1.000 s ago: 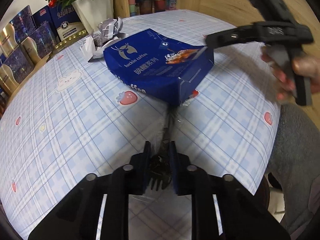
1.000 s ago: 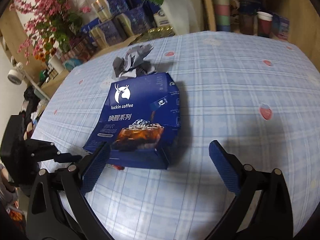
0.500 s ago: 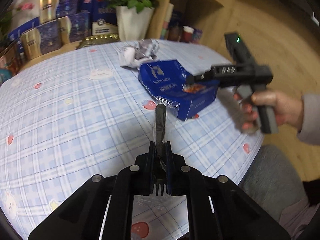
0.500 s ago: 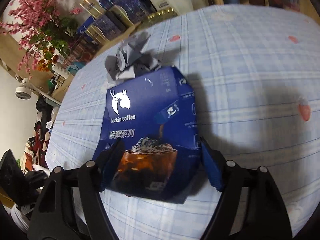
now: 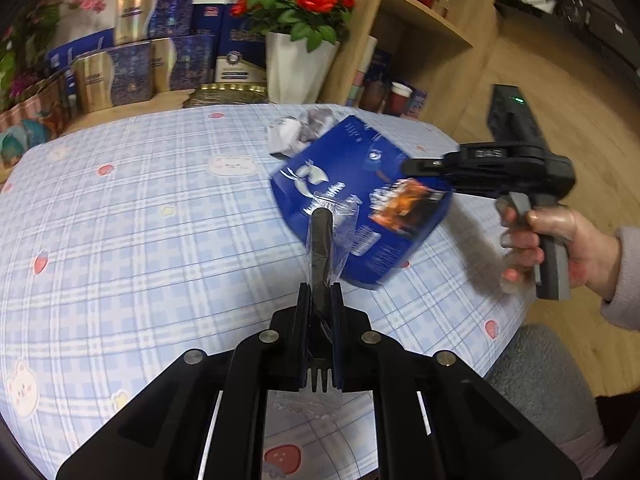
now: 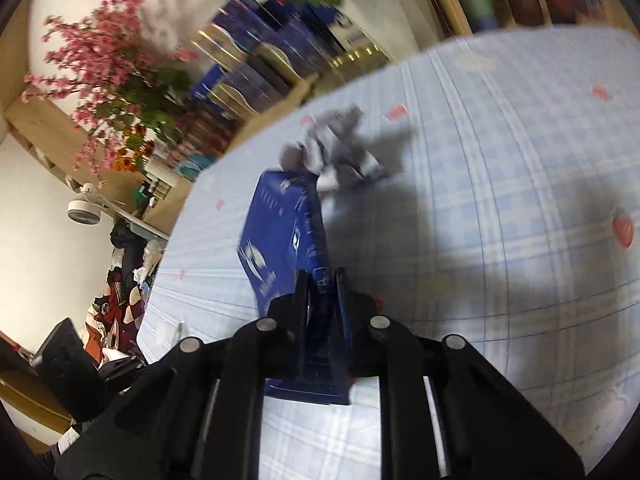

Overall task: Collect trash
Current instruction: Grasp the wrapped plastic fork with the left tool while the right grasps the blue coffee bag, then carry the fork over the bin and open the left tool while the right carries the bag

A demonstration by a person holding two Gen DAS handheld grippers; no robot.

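Note:
My left gripper [image 5: 320,300] is shut on a black plastic fork in a clear wrapper [image 5: 321,248], held above the table with its handle pointing away from me. A blue coffee box [image 5: 360,204] is tilted up off the checked tablecloth [image 5: 140,220], squeezed flat at one end by my right gripper [image 5: 424,168], which a hand [image 5: 560,244] holds from the right. In the right wrist view that gripper [image 6: 320,284] is shut on the flattened box [image 6: 280,232]. A crumpled grey-white paper wad [image 5: 300,132] [image 6: 336,152] lies just behind the box.
A white pot of red roses [image 5: 296,68], blue and gold gift boxes [image 5: 132,72] and paper cups [image 5: 396,98] on a wooden shelf stand beyond the table's far edge. A grey-clad knee [image 5: 536,380] sits by the near right edge.
My right gripper has shut on the blue box, crushing it flat, and tipped it up off the table. My left gripper has lifted the wrapped fork clear of the cloth and rolled.

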